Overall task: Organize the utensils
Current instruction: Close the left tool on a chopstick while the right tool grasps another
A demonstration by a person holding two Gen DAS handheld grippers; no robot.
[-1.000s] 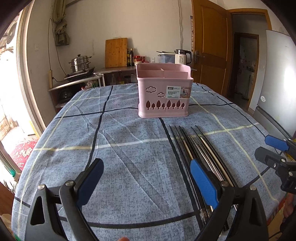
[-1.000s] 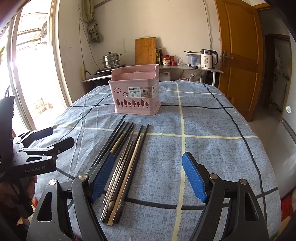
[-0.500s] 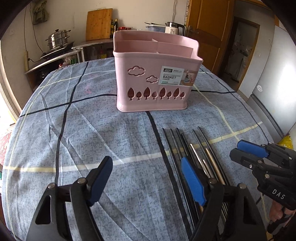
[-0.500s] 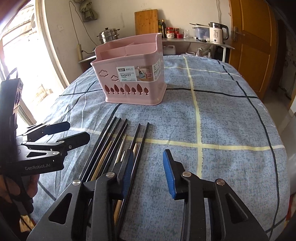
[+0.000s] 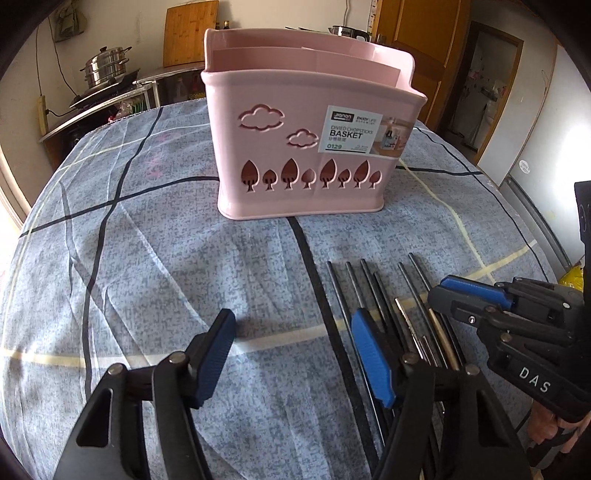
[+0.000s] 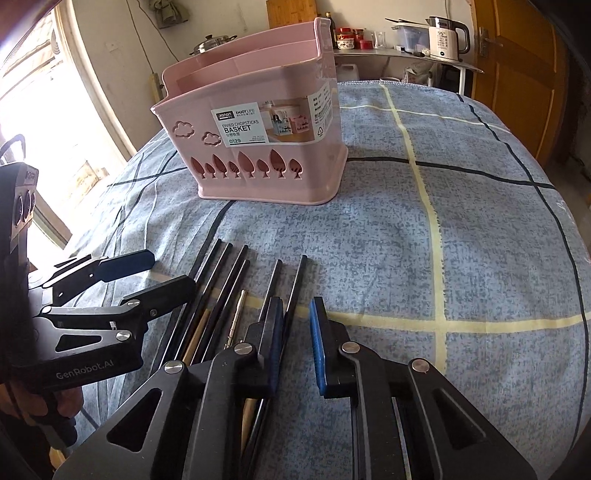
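A pink divided chopstick basket [image 5: 306, 147] [image 6: 258, 144] stands upright on the table, empty as far as I see. Several black, metal and wooden chopsticks [image 5: 373, 295] [image 6: 229, 280] lie side by side in front of it. My left gripper [image 5: 295, 354] is open, low over the cloth, its right finger at the left edge of the row. My right gripper [image 6: 295, 332] is narrowed to a small gap around the rightmost black chopstick [image 6: 297, 280], jaws not touching it. It shows in the left wrist view [image 5: 465, 291].
The table has a blue checked cloth [image 6: 461, 240]. Behind it, a counter with a steel pot [image 5: 105, 68], a cutting board [image 5: 190, 31] and a kettle [image 6: 445, 37]. A wooden door [image 6: 517, 74] is at the right, a window at the left.
Both grippers moved forward and lower toward the chopsticks and basket. The right gripper's jaws closed from wide to a narrow gap over the rightmost chopstick. The left stayed open.
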